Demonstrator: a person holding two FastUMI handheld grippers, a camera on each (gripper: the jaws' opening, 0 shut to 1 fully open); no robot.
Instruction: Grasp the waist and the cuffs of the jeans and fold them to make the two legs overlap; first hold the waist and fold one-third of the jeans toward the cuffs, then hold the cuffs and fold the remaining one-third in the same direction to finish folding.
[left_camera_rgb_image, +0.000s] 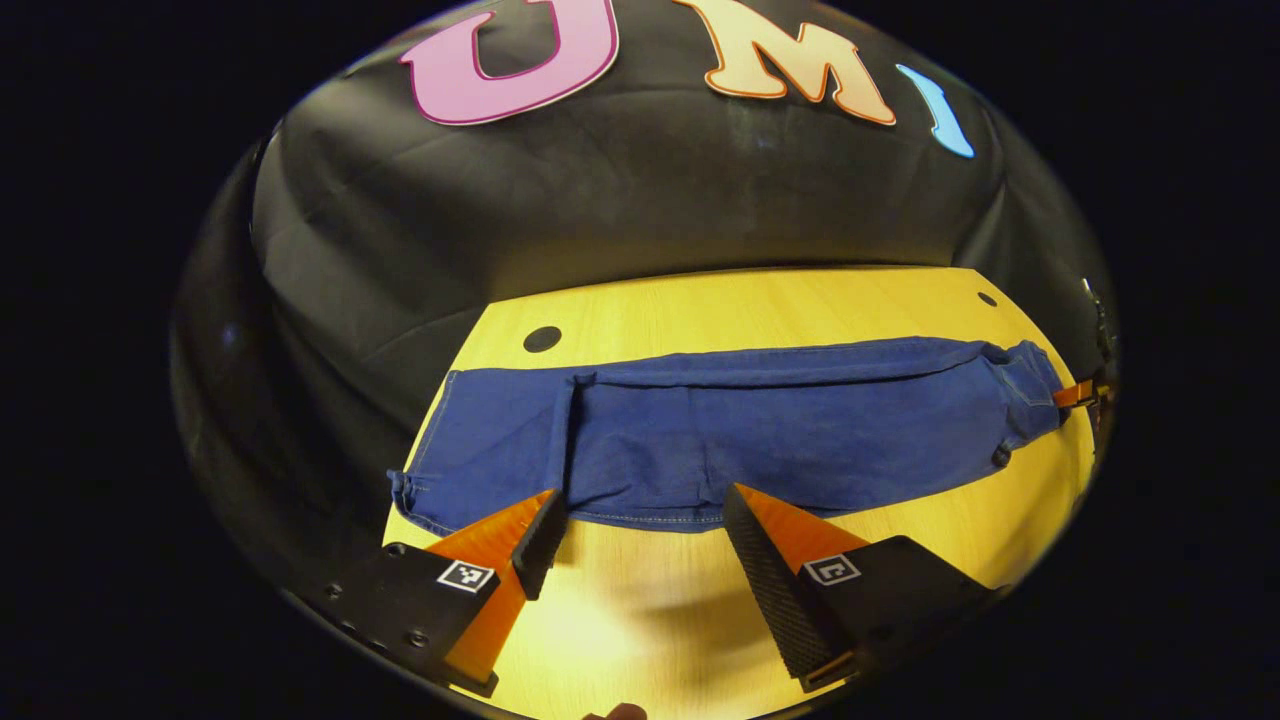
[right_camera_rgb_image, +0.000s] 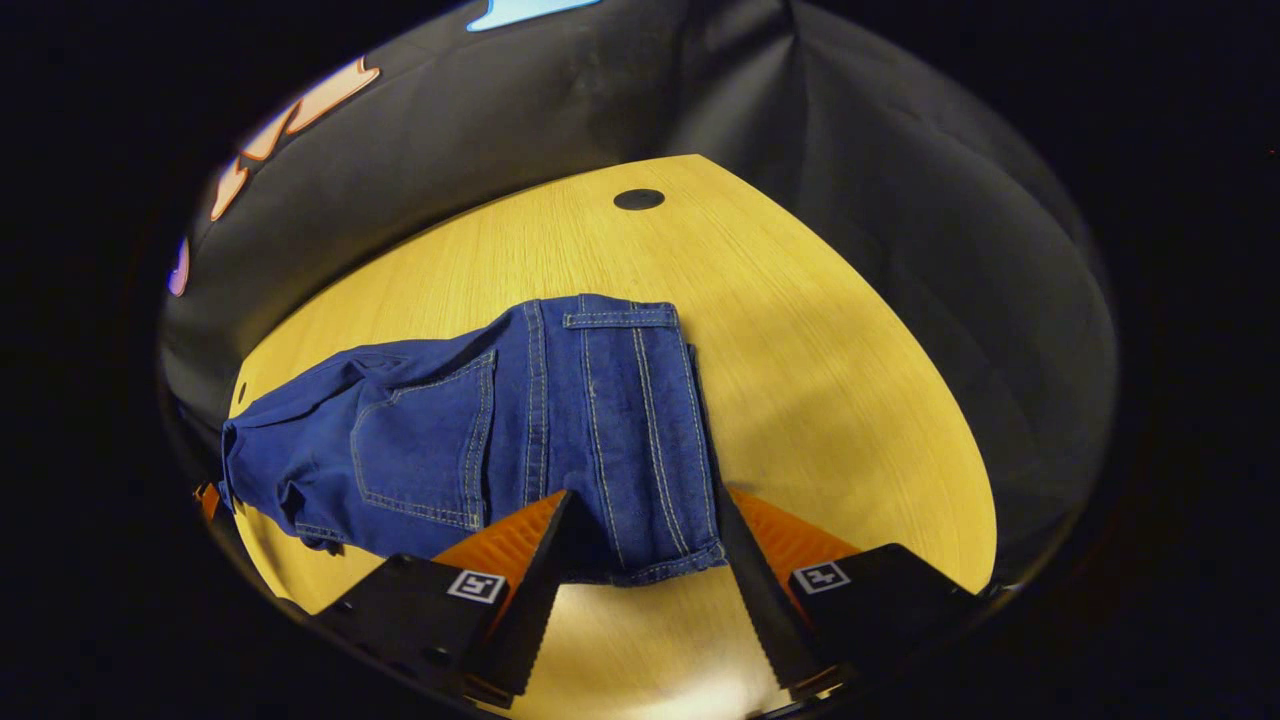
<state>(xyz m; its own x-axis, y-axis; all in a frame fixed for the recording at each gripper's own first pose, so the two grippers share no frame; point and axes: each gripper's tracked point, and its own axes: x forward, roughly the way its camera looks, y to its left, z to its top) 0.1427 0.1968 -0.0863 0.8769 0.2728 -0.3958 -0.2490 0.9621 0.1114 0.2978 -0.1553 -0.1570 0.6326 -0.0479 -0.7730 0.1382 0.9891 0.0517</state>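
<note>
- In the left gripper view, the dark blue denim jeans (left_camera_rgb_image: 760, 425) are lying flat on the yellow wooden table (left_camera_rgb_image: 650, 620), stretching as one long band from 9 o'clock to 3 o'clock across the middle of the view.
- The two legs are lying one over the other, and the cuffs (left_camera_rgb_image: 425, 490) are sitting at the 8 o'clock end, close to the table edge.
- The left gripper (left_camera_rgb_image: 640, 520) is hovering at 6 o'clock with its jaws standing wide apart; its fingertips are reaching just to the near hem of the jeans, and nothing is sitting between them.
- I cannot tell whether the fingertips are touching the cloth or only hanging above it.
- A small round black hole (left_camera_rgb_image: 542, 338) in the table is showing at 11 o'clock, just beyond the far edge of the jeans.
- At 3 o'clock, at the waist end, a small part of the other gripper is peeking beside the cloth.
- In the right gripper view, the waist end of the jeans (right_camera_rgb_image: 600, 440) is lying toward 6 o'clock, with a stitched back pocket (right_camera_rgb_image: 425, 455) at 8 o'clock.
- The right gripper (right_camera_rgb_image: 640, 525) is opening wide at 6 o'clock, with one fingertip at each side of the waistband (right_camera_rgb_image: 660, 565); the fingers are not pressing on it.
- The rest of the jeans is running away toward 9 o'clock.
- A black cloth wall (right_camera_rgb_image: 900, 230) is standing behind the table.
</note>
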